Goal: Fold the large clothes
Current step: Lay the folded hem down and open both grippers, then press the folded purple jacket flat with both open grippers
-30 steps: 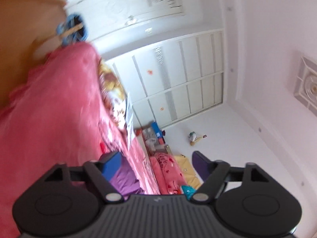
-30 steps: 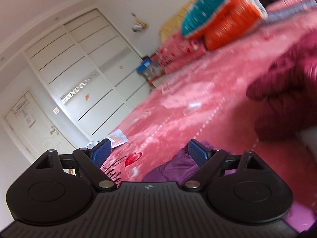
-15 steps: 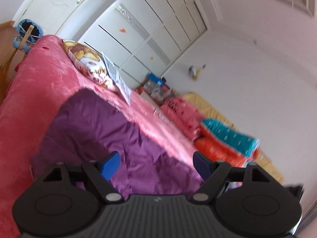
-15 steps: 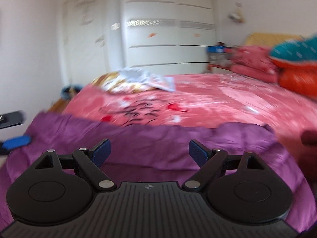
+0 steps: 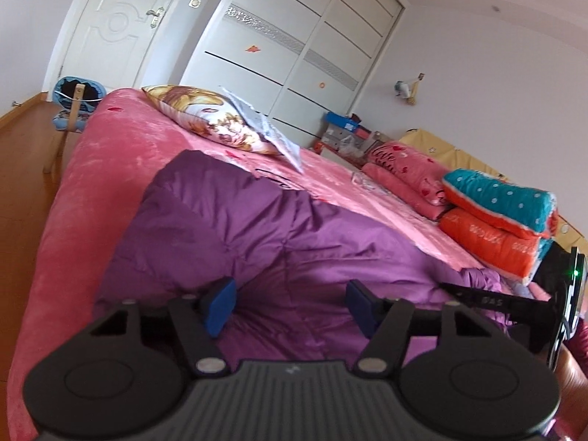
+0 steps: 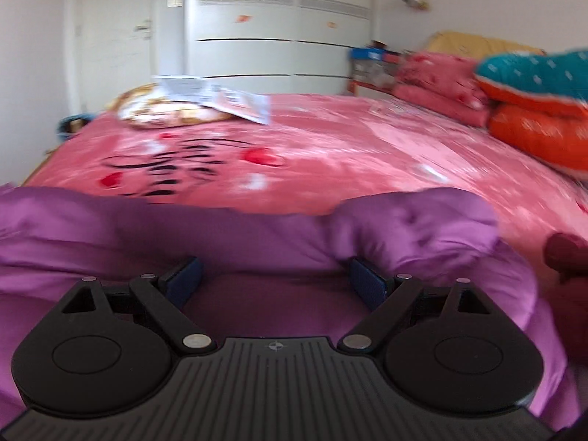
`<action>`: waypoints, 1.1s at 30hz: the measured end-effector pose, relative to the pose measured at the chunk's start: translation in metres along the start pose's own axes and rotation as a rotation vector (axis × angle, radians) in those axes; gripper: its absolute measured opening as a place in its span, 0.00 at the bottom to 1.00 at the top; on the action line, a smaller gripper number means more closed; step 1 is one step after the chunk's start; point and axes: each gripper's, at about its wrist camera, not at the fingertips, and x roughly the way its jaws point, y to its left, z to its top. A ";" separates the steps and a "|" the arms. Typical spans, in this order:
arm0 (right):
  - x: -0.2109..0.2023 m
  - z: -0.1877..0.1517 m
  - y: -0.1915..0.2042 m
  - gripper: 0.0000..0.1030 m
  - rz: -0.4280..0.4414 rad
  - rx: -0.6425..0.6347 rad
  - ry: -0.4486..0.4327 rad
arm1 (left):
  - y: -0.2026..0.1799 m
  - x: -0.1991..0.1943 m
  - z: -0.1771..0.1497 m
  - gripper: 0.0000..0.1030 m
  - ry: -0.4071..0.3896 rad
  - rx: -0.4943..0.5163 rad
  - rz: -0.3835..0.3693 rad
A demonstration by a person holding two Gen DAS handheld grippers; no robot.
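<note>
The purple quilted padded jacket (image 5: 257, 242) lies on the near part of the pink plush bed (image 5: 121, 147). Behind it, a patterned pillow (image 5: 209, 117) rests at the bed's far left, with white papers (image 5: 264, 128) on top. Folded teal-and-orange blankets (image 5: 503, 220) are stacked at the right, beside folded pink blankets (image 5: 408, 169). The white sliding wardrobe (image 5: 294, 47) stands behind the bed.
</note>
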 end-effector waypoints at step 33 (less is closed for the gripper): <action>-0.040 -0.032 -0.049 1.00 -0.139 0.227 -0.102 | -0.067 -0.026 0.005 0.75 -0.102 0.217 0.051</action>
